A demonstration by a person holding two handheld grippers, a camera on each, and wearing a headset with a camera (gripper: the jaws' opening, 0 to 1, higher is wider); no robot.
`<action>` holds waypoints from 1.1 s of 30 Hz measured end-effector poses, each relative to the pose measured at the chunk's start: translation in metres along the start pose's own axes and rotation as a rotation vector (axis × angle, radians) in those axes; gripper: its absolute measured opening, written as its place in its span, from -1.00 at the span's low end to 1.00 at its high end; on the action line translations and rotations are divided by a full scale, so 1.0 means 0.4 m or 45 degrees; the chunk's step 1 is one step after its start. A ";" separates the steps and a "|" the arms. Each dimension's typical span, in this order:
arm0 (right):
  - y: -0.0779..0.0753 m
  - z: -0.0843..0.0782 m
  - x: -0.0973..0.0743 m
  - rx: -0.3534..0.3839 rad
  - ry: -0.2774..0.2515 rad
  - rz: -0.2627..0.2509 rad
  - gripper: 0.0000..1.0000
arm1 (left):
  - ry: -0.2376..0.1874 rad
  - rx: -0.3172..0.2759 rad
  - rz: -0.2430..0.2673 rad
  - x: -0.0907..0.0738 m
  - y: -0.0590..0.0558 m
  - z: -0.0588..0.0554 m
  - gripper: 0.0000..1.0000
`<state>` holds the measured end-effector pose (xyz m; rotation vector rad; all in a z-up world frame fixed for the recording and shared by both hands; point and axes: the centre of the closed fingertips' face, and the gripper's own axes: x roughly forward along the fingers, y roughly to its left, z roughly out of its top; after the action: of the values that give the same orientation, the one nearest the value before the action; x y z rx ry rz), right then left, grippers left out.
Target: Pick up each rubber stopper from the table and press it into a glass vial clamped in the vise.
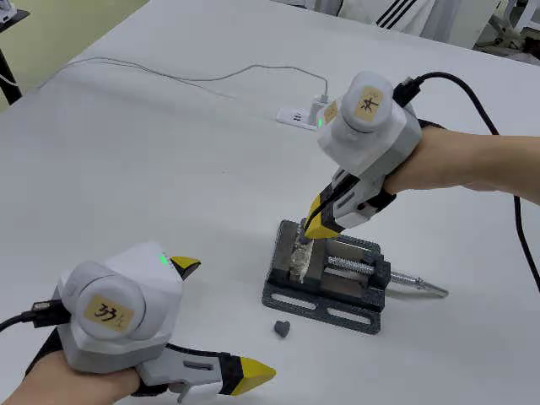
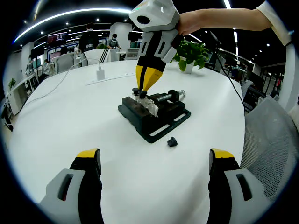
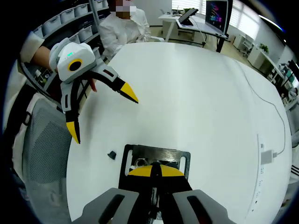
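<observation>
A black vise (image 1: 359, 295) stands on the white table (image 1: 152, 169) and clamps glass vials (image 1: 299, 258) in its left end. My right gripper (image 1: 319, 224) is shut, its yellow tips pointing down onto the vials. In the left gripper view those tips (image 2: 148, 83) sit just above two black-capped vials (image 2: 138, 94). One loose dark rubber stopper (image 1: 282, 329) lies on the table in front of the vise, also visible as the stopper (image 2: 172, 142) and the stopper (image 3: 111, 154). My left gripper (image 1: 221, 319) is open and empty, low at the near left.
A white power strip (image 1: 297, 116) with a plug and a cable lies at the far side of the table. The vise's screw handle (image 1: 419, 287) sticks out to the right. A grey chair (image 3: 44, 144) stands by the table's edge.
</observation>
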<state>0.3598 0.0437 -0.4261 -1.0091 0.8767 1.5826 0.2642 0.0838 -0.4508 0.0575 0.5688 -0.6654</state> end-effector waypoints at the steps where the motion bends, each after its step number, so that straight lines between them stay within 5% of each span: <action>1: 0.000 -0.002 0.003 0.000 0.002 0.003 -1.00 | -0.001 -0.002 -0.001 0.000 0.000 0.000 0.91; 33: 0.017 0.000 0.005 -0.032 0.065 -0.011 -1.00 | -0.012 -0.018 -0.013 0.021 0.000 0.000 0.89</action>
<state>0.3528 0.0428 -0.4277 -1.0737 0.8882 1.5702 0.2696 0.0789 -0.4550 0.0383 0.5651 -0.6711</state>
